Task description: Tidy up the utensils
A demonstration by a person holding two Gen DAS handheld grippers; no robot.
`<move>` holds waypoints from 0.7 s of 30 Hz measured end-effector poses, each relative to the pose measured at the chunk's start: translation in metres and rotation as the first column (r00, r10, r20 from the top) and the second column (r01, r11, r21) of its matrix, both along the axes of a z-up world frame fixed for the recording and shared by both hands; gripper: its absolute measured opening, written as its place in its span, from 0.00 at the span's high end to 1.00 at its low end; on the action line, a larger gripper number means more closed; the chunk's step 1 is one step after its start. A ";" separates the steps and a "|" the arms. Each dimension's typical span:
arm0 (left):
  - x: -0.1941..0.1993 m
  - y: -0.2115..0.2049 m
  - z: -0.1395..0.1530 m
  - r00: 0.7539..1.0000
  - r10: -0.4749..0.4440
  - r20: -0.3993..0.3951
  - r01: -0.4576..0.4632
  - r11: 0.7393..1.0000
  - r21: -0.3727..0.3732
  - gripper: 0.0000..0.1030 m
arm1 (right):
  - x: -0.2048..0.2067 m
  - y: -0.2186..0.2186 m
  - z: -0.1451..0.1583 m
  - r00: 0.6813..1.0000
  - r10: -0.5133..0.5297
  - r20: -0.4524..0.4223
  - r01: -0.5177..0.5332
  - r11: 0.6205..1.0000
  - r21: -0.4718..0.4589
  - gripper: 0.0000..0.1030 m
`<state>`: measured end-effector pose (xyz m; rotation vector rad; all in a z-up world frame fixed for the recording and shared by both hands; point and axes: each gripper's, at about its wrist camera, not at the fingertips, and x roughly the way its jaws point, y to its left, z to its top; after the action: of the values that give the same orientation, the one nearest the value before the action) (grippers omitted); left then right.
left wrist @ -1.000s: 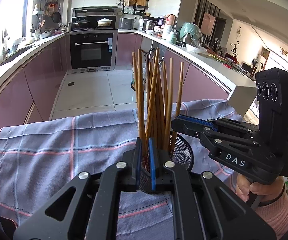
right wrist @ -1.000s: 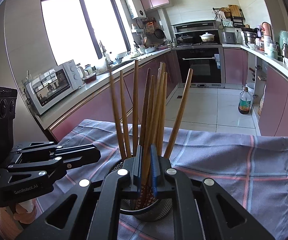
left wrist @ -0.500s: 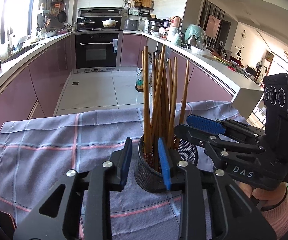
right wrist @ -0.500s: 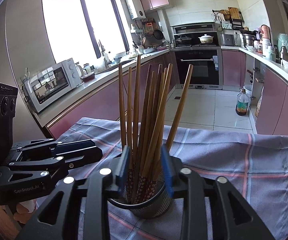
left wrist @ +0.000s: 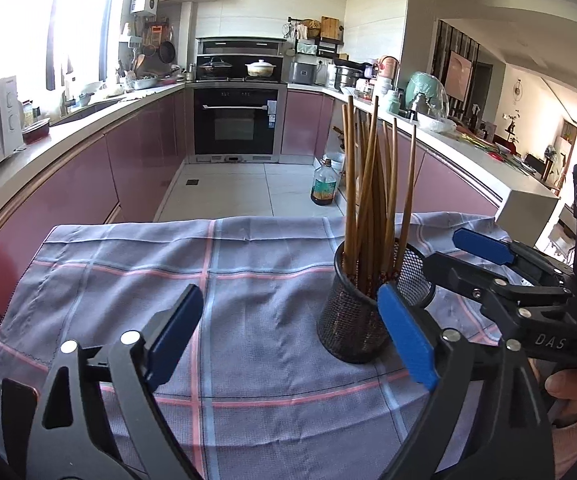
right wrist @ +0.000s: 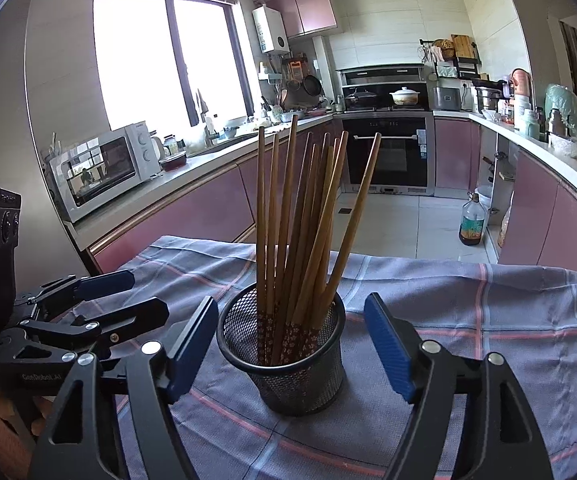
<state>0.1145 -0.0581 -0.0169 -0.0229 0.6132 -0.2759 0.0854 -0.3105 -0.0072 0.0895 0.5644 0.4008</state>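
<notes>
Chopsticks [right wrist: 304,232] stand between the opening right gripper [right wrist: 290,340].

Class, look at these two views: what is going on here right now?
A person holds two black grippers with blue pads over a checked blue-grey cloth. A black mesh cup stands on it, filled with upright brown wooden chopsticks. The left gripper and the right gripper are both opening and grip nothing; the cup sits between the right one's pads, untouched.

Chopsticks [right wrist: 308,216] upright in mesh cup [right wrist: 284,360] between opening right claw [right wrist: 290,344] jaws
</notes>
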 end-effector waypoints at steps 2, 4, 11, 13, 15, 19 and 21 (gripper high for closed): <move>-0.007 0.006 -0.003 0.999 0.034 0.020 -0.034 0.999 -0.003 0.06 | -0.007 0.002 -0.001 1.000 -0.014 0.020 0.014 1.000 -0.016 0.15; -0.012 0.011 -0.007 0.998 0.053 0.021 -0.053 0.999 -0.001 0.06 | -0.014 0.004 -0.004 0.999 -0.030 0.039 0.032 0.999 -0.035 0.08; -0.030 0.024 -0.012 0.992 0.113 0.053 -0.114 0.994 -0.001 0.06 | -0.033 0.013 -0.009 0.995 -0.049 0.084 0.056 0.995 -0.082 0.07; -0.035 0.027 -0.012 0.990 0.126 0.065 -0.126 0.992 0.005 0.06 | -0.039 0.015 -0.009 0.993 -0.053 0.105 0.062 0.994 -0.086 0.07; -0.040 0.028 -0.010 0.988 0.136 0.075 -0.136 0.991 0.002 0.06 | -0.044 0.018 -0.010 0.991 -0.058 0.123 0.070 0.993 -0.092 0.07; -0.050 0.031 -0.005 0.984 0.152 0.093 -0.152 0.988 -0.013 0.06 | -0.053 0.019 -0.012 0.987 -0.070 0.147 0.085 0.992 -0.096 0.07; -0.053 0.030 -0.006 0.983 0.154 0.101 -0.154 0.988 -0.009 0.06 | -0.057 0.019 -0.013 0.985 -0.079 0.152 0.092 0.992 -0.084 0.07</move>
<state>0.0611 -0.0286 -0.0226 -0.0568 0.5070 -0.1264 0.0286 -0.2914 -0.0207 -0.0034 0.4298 0.2947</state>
